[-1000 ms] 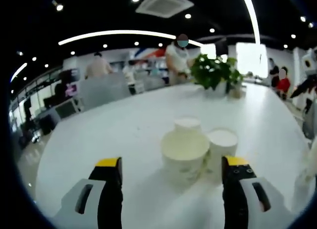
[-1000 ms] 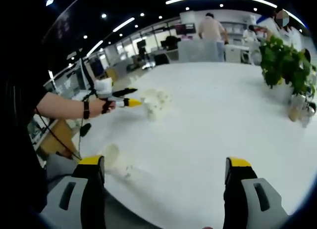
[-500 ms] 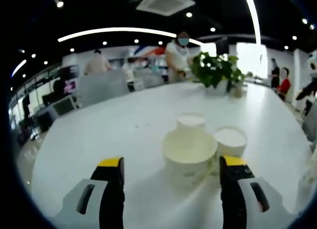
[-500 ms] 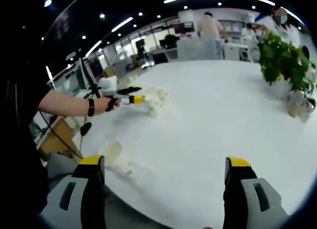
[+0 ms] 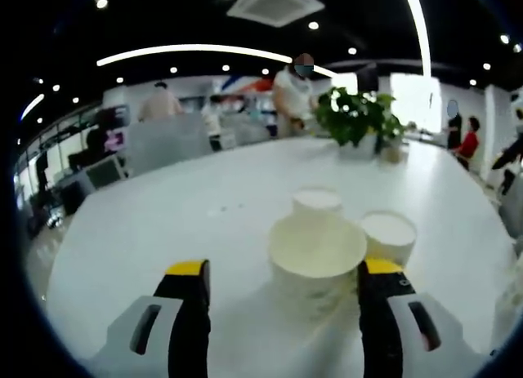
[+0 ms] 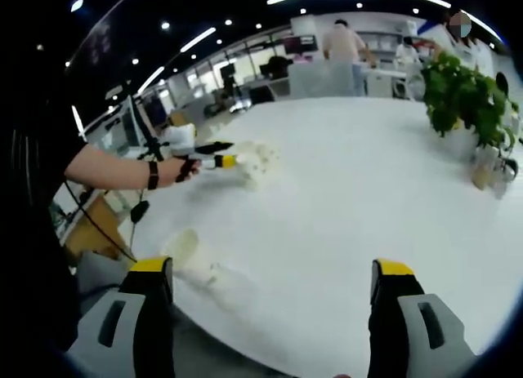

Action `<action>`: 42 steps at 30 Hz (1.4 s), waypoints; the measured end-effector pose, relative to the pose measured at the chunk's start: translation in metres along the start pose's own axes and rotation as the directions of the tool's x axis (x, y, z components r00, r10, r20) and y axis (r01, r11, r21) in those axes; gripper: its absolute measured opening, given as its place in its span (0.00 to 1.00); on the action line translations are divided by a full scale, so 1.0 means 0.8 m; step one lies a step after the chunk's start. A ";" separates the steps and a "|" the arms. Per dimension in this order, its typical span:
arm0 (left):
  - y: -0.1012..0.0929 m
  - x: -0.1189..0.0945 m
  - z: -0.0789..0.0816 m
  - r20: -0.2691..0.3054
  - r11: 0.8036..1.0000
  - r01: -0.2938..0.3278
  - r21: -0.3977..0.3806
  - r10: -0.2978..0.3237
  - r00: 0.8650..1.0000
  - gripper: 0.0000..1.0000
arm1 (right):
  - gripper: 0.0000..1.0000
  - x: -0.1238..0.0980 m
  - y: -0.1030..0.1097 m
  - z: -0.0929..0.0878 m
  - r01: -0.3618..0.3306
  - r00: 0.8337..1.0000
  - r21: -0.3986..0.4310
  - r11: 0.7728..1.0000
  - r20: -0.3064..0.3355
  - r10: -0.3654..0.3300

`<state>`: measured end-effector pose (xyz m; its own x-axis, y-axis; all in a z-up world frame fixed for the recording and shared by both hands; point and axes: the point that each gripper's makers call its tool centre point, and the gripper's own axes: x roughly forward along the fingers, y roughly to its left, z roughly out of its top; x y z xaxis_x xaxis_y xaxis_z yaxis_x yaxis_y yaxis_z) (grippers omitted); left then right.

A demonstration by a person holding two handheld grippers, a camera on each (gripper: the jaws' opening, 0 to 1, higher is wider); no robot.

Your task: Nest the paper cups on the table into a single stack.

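Three paper cups (image 5: 317, 255) on table (image 5: 163, 223); nearest now larger between left claw (image 5: 282, 282), jaws apart, closing in. Right claw (image 6: 272, 273): apart, empty. Nesting unstarted.

Table: a large white round table (image 5: 147, 231) is shown with a smooth, lightly glossy top on which ceiling lights are softly reflected.
Cups: the cream-white paper cups (image 5: 317, 260) are seen as matt, with smooth walls and rolled rims.
Lying cup: a pale paper cup on its side (image 6: 189, 255) is rendered matt; finer texture is blurred.
Left gripper (image 5: 282, 300): grey smooth plastic bodies, black jaws and yellow tips are shown, semi-matt.
Right gripper (image 6: 270, 300): the same plastic finish is seen.
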<state>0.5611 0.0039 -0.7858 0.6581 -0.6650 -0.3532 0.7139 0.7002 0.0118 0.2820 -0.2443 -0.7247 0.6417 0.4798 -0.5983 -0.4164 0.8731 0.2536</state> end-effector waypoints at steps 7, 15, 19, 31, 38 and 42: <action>0.000 0.007 -0.001 0.006 1.000 0.004 -0.006 -0.004 1.000 0.70 | 0.99 0.004 0.003 -0.001 -0.003 1.000 0.003 1.000 -0.001 0.003; -0.009 0.012 -0.005 0.004 0.999 0.040 0.000 -0.040 0.999 0.64 | 0.99 0.005 0.003 -0.003 0.000 1.000 0.000 1.000 -0.009 0.000; -0.013 0.014 -0.004 0.012 0.999 0.053 0.003 -0.053 0.999 0.63 | 0.99 0.005 0.003 -0.004 0.000 1.000 0.001 1.000 -0.012 0.000; -0.018 0.020 -0.006 0.024 0.997 0.083 -0.003 -0.083 0.996 0.57 | 0.99 0.008 0.008 -0.008 -0.003 1.000 0.006 1.000 -0.022 0.003; -0.020 0.021 -0.006 0.029 0.996 0.093 -0.005 -0.093 0.995 0.54 | 0.99 0.010 0.014 -0.011 -0.013 0.999 0.004 1.000 -0.029 0.013; -0.021 0.021 -0.009 0.025 0.995 0.099 -0.007 -0.098 0.995 0.52 | 0.98 0.009 0.012 -0.008 -0.012 1.000 0.000 1.000 -0.025 0.012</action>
<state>0.5585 -0.0168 -0.7983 0.5903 -0.7370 -0.3292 0.7737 0.6329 -0.0295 0.2784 -0.2333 -0.7313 0.6201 0.4878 -0.6144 -0.4239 0.8674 0.2608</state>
